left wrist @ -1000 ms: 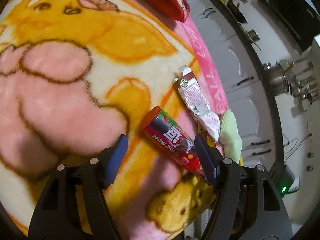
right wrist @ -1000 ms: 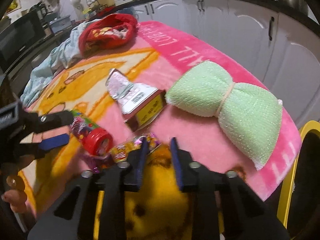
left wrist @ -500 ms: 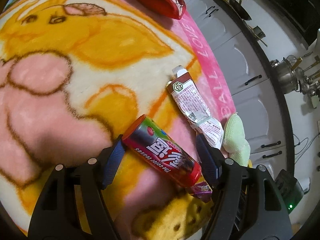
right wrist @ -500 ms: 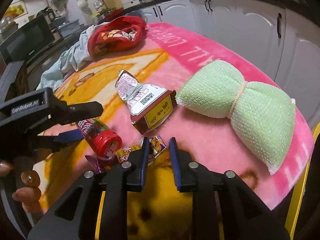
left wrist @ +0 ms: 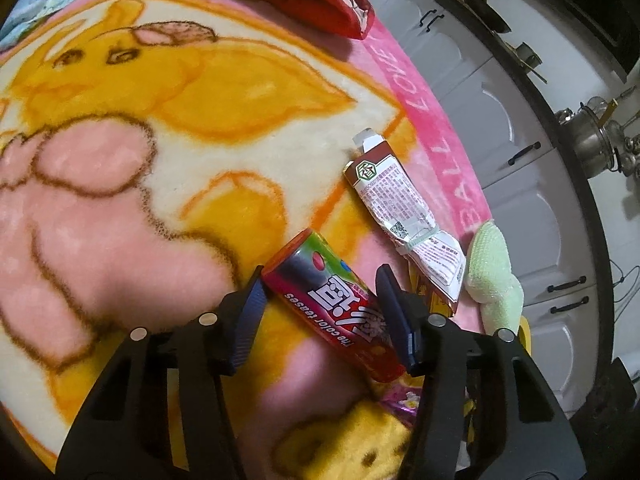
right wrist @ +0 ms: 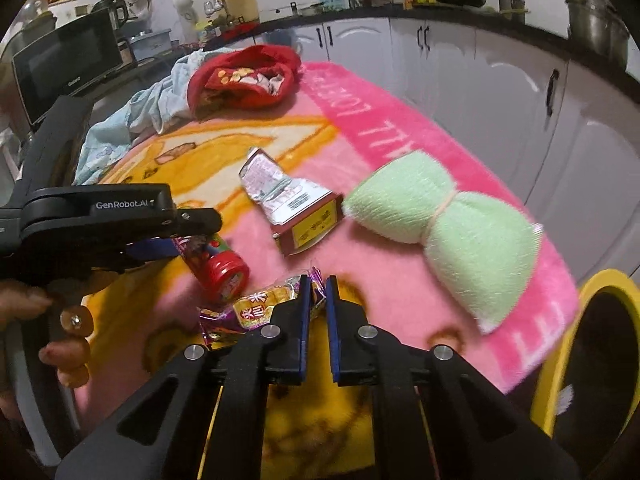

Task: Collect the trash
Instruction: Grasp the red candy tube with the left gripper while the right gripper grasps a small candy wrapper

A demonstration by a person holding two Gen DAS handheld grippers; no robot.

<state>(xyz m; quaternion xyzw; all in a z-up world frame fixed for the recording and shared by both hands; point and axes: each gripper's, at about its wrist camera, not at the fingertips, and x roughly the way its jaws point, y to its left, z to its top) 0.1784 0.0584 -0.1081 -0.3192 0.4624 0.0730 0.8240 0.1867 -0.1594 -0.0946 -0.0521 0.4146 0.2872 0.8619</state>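
A red candy tube (left wrist: 334, 308) lies on the pink and yellow blanket (left wrist: 120, 168). My left gripper (left wrist: 320, 304) has its jaws closed around the tube, both pads touching it. The tube's red cap (right wrist: 226, 274) shows in the right wrist view under the left gripper (right wrist: 160, 236). My right gripper (right wrist: 318, 300) is nearly shut on the end of a yellow and purple candy wrapper (right wrist: 248, 310). A crushed drink carton (left wrist: 400, 208) lies beyond the tube, and it also shows in the right wrist view (right wrist: 296, 208).
A green mesh sponge (right wrist: 444, 232) lies at the blanket's right edge. A red cloth (right wrist: 244, 76) and a pale blue cloth (right wrist: 132, 120) lie at the far end. A yellow-rimmed bin (right wrist: 600, 360) stands below the edge at right. White kitchen cabinets (right wrist: 480, 64) stand behind.
My left gripper moved forward over the candy tube and closed from wide open onto it. My right gripper narrowed and closed onto the candy wrapper.
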